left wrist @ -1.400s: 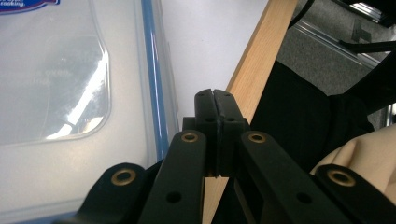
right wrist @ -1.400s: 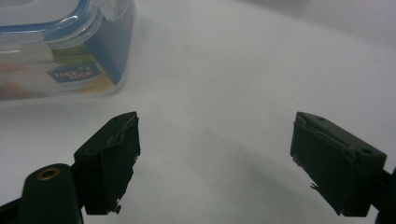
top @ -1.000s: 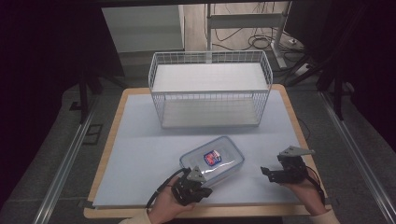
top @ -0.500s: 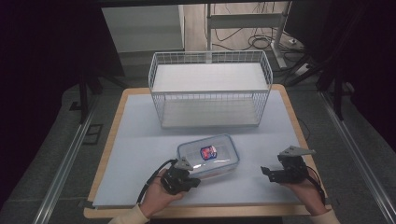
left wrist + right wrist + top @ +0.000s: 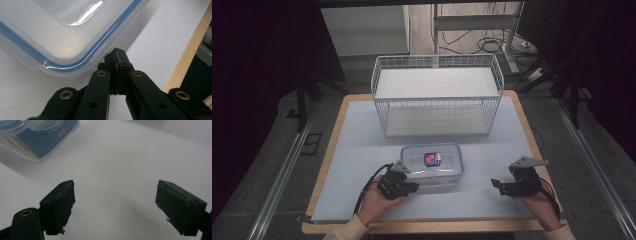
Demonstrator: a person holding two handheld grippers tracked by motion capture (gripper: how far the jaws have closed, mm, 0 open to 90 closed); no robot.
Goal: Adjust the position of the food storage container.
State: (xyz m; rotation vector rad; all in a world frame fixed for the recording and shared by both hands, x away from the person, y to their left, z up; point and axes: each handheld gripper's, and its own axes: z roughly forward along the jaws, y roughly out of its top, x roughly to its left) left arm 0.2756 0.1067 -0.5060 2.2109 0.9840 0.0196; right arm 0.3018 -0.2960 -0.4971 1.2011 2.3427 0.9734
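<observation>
Just in front of wire basket (image 5: 437, 102): lidded plastic container (image 5: 432, 165) flat on mat, not yet inside. Left gripper (image 5: 412, 187) clenched against its near corner; right gripper (image 5: 497, 184) released, well apart.

No text, brand or number can be read. The clear plastic food container with a blue-sealed lid (image 5: 432, 167), which lies on the bench between its near edge and its middle, carries a small red, white and blue sticker (image 5: 432, 159) on the lid, and its print is too small to make out in the high view. In the right gripper view the same container (image 5: 37, 137) shows a blue paper label (image 5: 47, 140) on its side wall with a short line of red print and faint pale lines above it; all of that is blurred beyond reading.
</observation>
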